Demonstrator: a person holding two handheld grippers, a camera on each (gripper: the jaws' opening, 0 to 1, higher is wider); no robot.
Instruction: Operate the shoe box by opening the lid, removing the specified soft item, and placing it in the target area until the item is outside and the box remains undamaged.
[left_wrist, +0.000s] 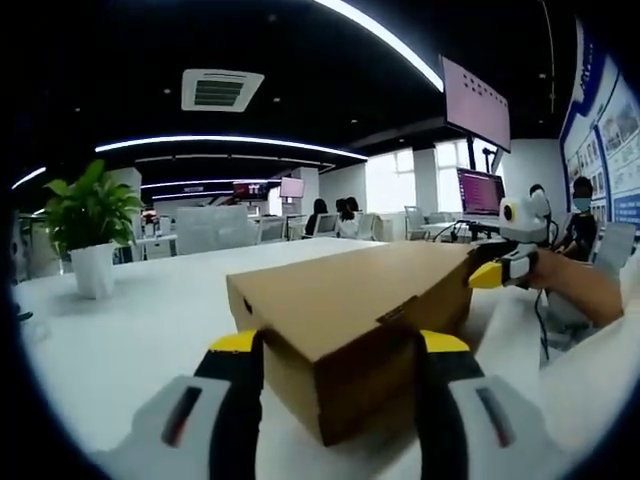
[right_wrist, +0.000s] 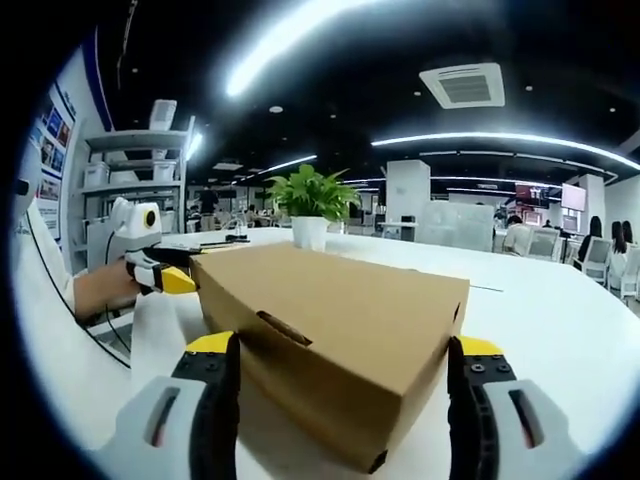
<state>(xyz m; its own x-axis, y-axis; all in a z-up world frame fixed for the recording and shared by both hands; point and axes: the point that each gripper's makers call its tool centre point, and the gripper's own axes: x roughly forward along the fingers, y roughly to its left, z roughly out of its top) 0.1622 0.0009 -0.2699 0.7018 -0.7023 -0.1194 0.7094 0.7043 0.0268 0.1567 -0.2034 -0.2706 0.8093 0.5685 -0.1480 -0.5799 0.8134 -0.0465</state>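
Plainly, the left gripper stands wide, its two yellow-tipped jaws straddling one end of the shoe box without visibly pinching it; whether the pads touch the cardboard I cannot tell. In the left gripper view the right gripper shows at about two o'clock, at the box's far end. In the right gripper view the right gripper is likewise spread wide around the opposite end of the shoe box, and the left gripper sits at about nine o'clock by the far end, with a person's forearm behind it.

The box rests on a white table with its lid shut and a small tuck tab lying flat on the lid edge. The soft item is presumably inside and hidden. A potted plant stands beyond the box at twelve o'clock, well apart.

Judging from this, the main risk is crushing: closing either pair of jaws hard on thin cardboard could dent the walls. Prying at the tab from a poor angle could tear it or the lid fold. With both ends only loosely bracketed, lifting the lid could also drag the whole box across the smooth tabletop.
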